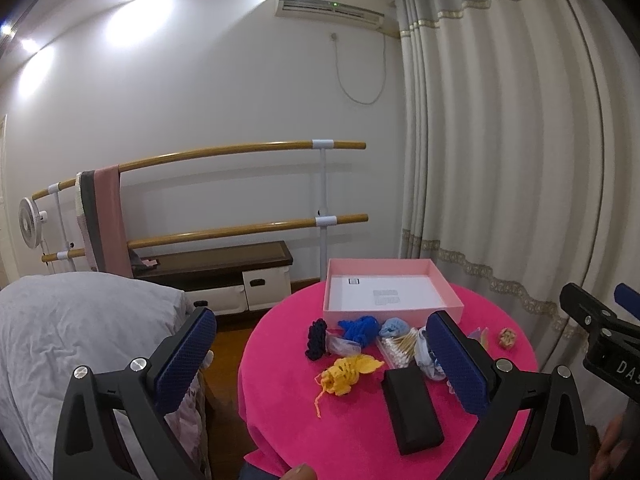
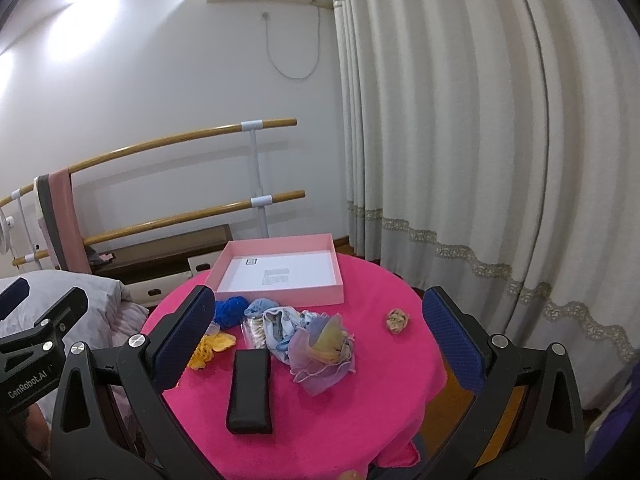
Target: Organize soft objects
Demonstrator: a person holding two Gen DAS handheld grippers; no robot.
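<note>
Pink box beside loose scrunchies

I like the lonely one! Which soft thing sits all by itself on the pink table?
The small beige scrunchie sits alone on the table, right of the clustered blue, yellow and purple pieces.

A home bedroom: a bed lower left, long curtains right, an air conditioner at top.
</note>
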